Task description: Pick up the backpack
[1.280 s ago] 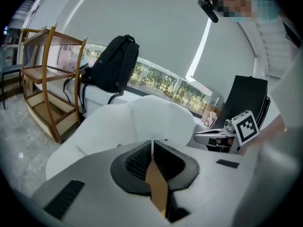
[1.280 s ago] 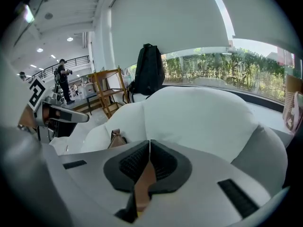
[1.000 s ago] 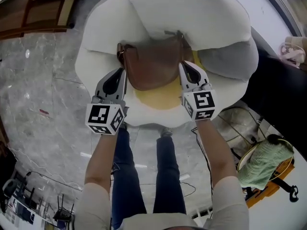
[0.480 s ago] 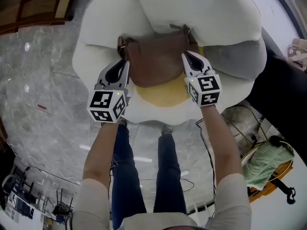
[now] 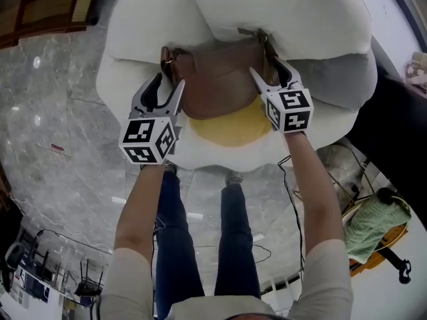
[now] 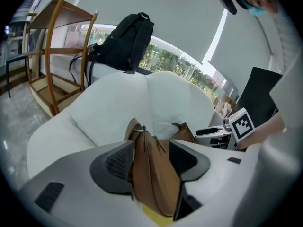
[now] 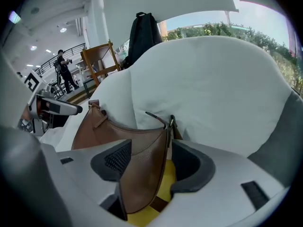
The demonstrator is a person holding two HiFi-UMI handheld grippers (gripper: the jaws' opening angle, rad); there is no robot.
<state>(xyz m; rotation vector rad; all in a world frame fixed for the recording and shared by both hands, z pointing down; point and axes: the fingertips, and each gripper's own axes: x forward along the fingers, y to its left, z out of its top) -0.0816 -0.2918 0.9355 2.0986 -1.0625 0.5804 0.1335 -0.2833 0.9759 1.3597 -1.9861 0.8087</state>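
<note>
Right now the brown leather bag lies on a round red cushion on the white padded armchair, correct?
Not quite: the cushion is yellow, not red, as the head view shows. The brown leather bag lies on the round yellow cushion on the white padded armchair.

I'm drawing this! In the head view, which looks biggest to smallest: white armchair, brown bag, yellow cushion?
1. Puffy white fabric armchair.
2. Brown leather bag.
3. Round yellow cushion; the bag hides part of it, so its full size is unsure.
</note>
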